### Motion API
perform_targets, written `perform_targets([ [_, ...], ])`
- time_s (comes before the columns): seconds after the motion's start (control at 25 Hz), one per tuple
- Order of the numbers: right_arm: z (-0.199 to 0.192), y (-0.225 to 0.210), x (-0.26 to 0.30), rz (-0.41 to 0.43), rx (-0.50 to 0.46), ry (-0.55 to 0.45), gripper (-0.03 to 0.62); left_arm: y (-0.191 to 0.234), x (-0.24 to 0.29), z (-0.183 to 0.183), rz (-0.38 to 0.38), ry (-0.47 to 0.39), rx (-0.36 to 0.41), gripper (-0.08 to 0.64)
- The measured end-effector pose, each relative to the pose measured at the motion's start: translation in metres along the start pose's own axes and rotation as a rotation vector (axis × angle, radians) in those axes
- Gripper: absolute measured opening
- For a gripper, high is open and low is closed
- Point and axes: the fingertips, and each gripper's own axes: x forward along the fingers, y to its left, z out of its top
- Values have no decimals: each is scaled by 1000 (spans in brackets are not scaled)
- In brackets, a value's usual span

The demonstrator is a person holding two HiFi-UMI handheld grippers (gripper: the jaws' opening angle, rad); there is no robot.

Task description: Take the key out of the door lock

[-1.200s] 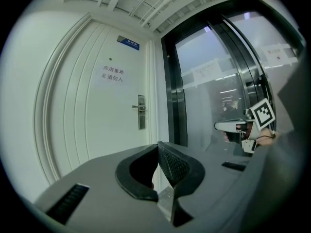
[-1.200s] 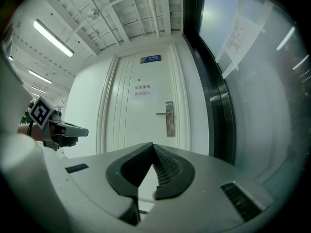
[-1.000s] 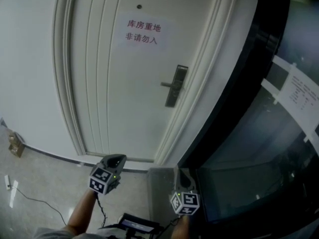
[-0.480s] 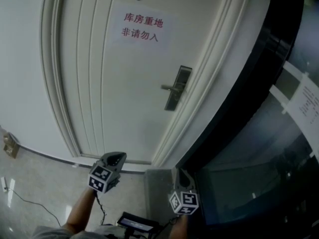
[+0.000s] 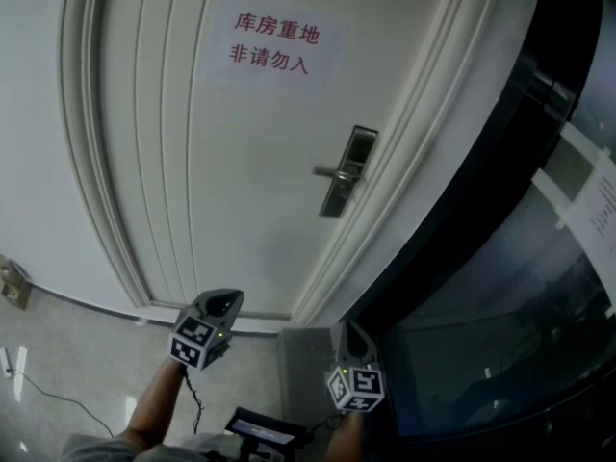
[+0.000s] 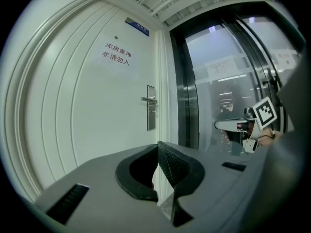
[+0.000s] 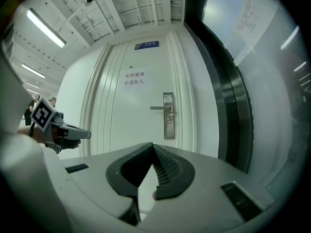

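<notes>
Smooth white-painted door, brushed-metal lock plate, paper notice, glossy dark glass wall.

White wall – grey floor, dark glass panel rt – strip lights o/h.

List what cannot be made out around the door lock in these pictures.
- Key: too small in every view; whether one sits in the lock plate cannot be told.
- Plaque above the door, right gripper view: print too small.
- Notice on the glass, head view: cut by the right edge.
</notes>
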Motion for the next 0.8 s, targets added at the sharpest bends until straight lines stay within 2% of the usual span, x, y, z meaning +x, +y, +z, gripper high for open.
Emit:
perform_targets([
  [0.48, 8, -20, 51, 2, -10, -2, 5, 29, 40, 7, 17, -1, -13, 8],
  [0.8, 12, -43, 100, 27, -2, -6, 5, 52, 86, 16, 48, -3, -17, 8],
])
